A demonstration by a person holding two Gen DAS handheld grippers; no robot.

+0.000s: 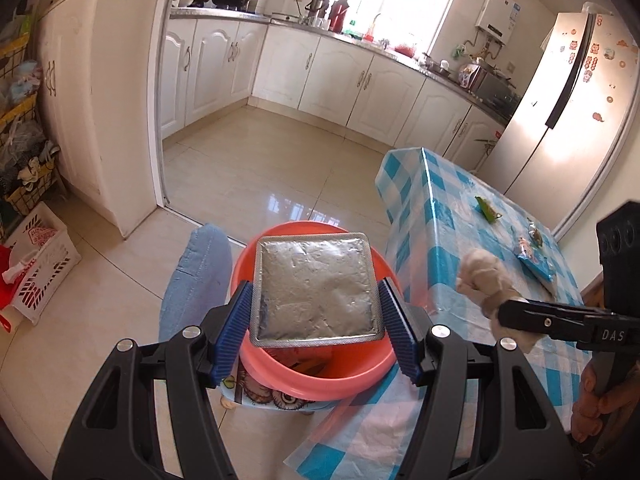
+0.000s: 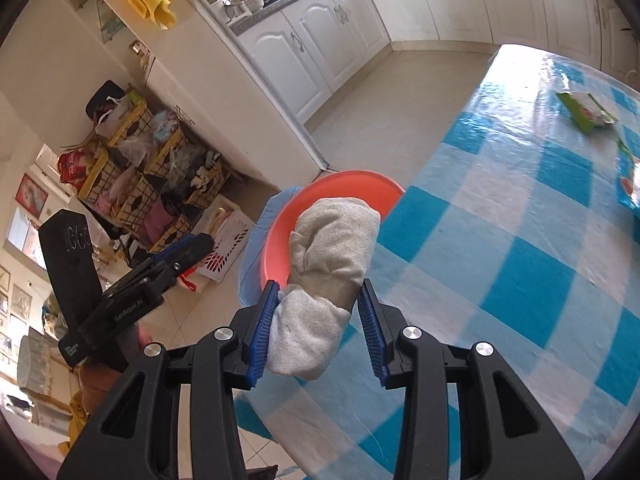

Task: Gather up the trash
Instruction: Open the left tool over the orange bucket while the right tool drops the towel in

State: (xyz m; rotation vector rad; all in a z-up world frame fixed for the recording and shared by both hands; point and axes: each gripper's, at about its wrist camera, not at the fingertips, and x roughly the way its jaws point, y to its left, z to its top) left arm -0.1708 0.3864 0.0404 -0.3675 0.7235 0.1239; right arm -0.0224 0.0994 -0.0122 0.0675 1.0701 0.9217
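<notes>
Two grippers tilted downward: left gripper [image 1: 316, 320] clasping foil packet [image 1: 316, 288], right gripper [image 2: 316, 328] clasping crumpled tissue [image 2: 320, 280].

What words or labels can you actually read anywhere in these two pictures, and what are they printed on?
"DAS": on the right gripper, seen from the left wrist.
"GenRobot.AI": on the left gripper, seen from the right wrist.
Small print below it: too small to read.
White crate, red lettering: blurred.
Fridge stickers, water heater label: unreadable.

Packet [image 1: 316, 286] over basin [image 1: 320, 384], basin left of table [image 1: 436, 216], wrappers [image 1: 487, 209] on table, cabinets [image 1: 340, 76] behind.
</notes>
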